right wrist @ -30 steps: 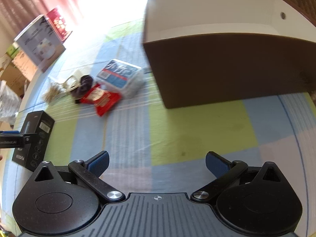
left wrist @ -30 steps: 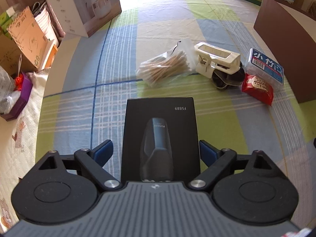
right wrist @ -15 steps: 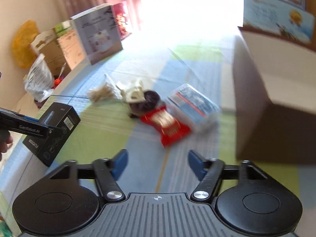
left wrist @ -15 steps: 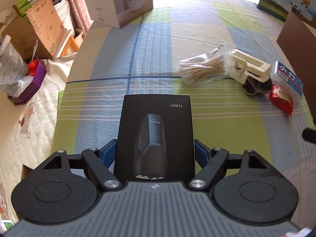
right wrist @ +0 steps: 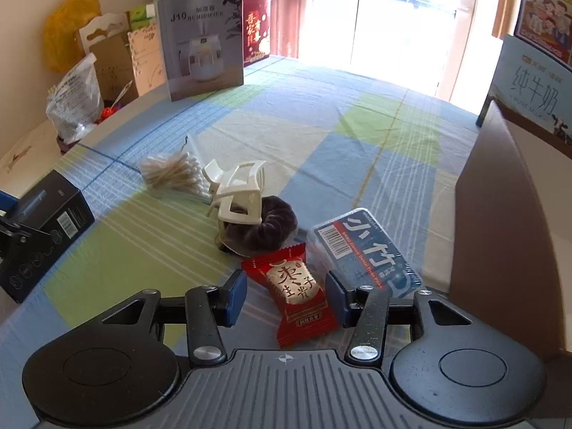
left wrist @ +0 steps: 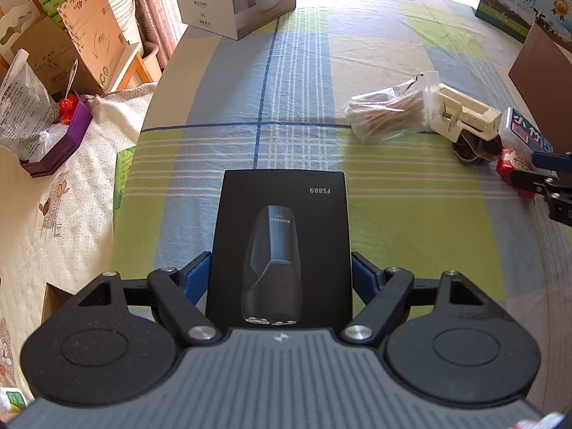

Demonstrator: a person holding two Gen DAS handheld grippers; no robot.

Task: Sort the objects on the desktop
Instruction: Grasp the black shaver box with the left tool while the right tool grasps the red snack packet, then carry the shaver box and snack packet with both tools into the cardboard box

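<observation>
The black shaver box (left wrist: 282, 236) is clamped between the blue pads of the left gripper (left wrist: 282, 279), above the checked cloth (left wrist: 411, 214). The right gripper (right wrist: 286, 295) is set partly open, its pads flanking the red candy packet (right wrist: 298, 293) without visible contact. The packet is found beside the dental floss pick box (right wrist: 368, 250) and dark scrunchie (right wrist: 271, 227).
</observation>
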